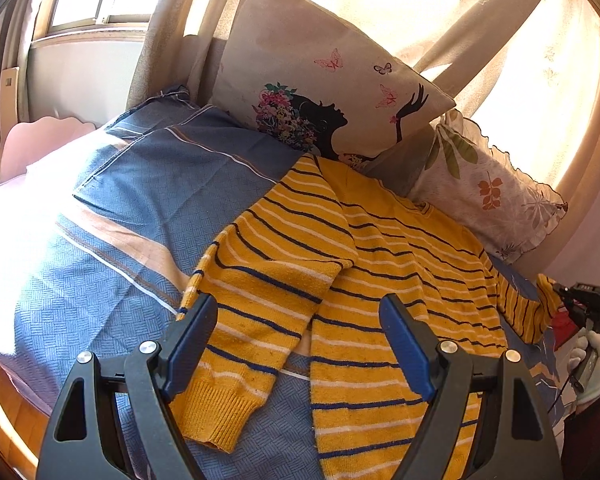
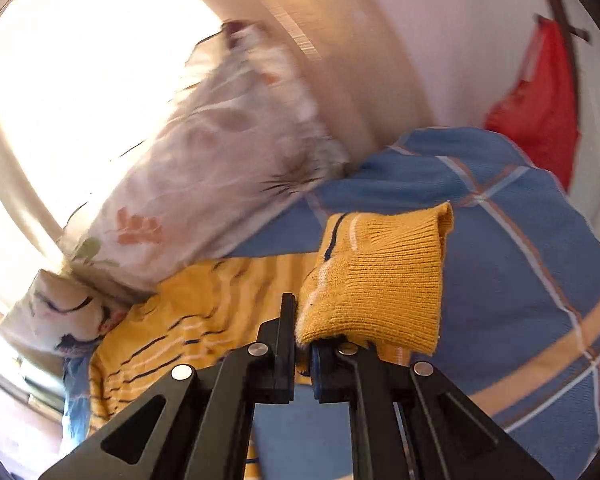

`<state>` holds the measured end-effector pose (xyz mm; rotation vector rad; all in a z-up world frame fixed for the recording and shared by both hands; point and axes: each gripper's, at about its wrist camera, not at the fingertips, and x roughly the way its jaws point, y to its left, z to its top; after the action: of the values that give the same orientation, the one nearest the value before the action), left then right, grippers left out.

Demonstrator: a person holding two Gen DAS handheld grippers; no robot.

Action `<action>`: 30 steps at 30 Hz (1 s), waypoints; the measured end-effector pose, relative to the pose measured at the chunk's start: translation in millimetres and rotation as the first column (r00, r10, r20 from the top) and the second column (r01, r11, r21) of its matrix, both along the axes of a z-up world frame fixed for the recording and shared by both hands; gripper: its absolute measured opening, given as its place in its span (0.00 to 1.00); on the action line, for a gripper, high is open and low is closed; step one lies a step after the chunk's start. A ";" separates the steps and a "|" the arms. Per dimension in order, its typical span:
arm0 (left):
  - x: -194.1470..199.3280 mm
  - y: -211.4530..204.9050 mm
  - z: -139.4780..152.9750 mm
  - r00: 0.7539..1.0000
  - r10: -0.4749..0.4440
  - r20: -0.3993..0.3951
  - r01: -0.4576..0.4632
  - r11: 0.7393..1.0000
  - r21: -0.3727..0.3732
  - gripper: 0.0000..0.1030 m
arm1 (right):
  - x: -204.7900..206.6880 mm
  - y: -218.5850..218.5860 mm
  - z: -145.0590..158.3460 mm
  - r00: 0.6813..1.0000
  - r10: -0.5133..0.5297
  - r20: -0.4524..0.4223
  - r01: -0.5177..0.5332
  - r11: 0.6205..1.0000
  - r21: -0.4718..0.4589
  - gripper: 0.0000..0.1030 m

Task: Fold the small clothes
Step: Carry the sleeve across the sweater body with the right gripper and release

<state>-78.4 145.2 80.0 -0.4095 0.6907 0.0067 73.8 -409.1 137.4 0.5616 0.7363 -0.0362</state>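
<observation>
A small yellow sweater (image 1: 384, 264) with dark blue and white stripes lies spread on a blue patterned bedsheet (image 1: 148, 200). Its left sleeve (image 1: 256, 312) is folded across the body, cuff toward me. My left gripper (image 1: 300, 320) is open and empty, hovering just above that sleeve and the hem. My right gripper (image 2: 302, 320) is shut on the ribbed cuff of the right sleeve (image 2: 384, 280) and holds it lifted off the bed; it also shows at the right edge of the left wrist view (image 1: 556, 292). The right wrist view is motion-blurred.
A pillow with a woman's silhouette and butterflies (image 1: 324, 80) and a leaf-print pillow (image 1: 488, 196) lean against the curtained window behind the sweater. A red bag (image 2: 540, 104) hangs on the wall at right. The bed edge and wooden floor (image 1: 8, 408) lie at left.
</observation>
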 end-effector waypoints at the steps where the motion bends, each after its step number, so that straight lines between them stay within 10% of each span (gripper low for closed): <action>1: -3.0 4.8 -0.5 1.000 0.012 0.000 -0.012 1.000 -0.003 0.80 | 16.0 27.1 3.0 0.998 0.063 0.003 -0.063 0.998 0.003 0.07; 13: -50.1 78.2 -14.7 0.979 0.202 -0.032 -0.202 0.979 -0.015 0.80 | 105.0 310.7 -49.7 0.855 0.510 -0.095 -0.518 0.851 -0.087 0.07; 23: -56.4 99.4 -32.3 0.973 0.220 -0.066 -0.224 0.973 -0.051 0.80 | 134.1 402.0 -95.4 0.754 0.622 -0.211 -0.657 0.718 -0.231 0.19; 30: -55.8 107.9 -37.2 0.971 0.228 -0.076 -0.233 0.970 -0.063 0.80 | 111.6 406.0 -76.3 0.689 0.705 -0.164 -0.722 0.686 -0.085 0.34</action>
<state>-134.1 253.0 42.9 -0.5596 0.7091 0.2179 185.4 -3.1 61.1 0.0956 1.0260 0.6187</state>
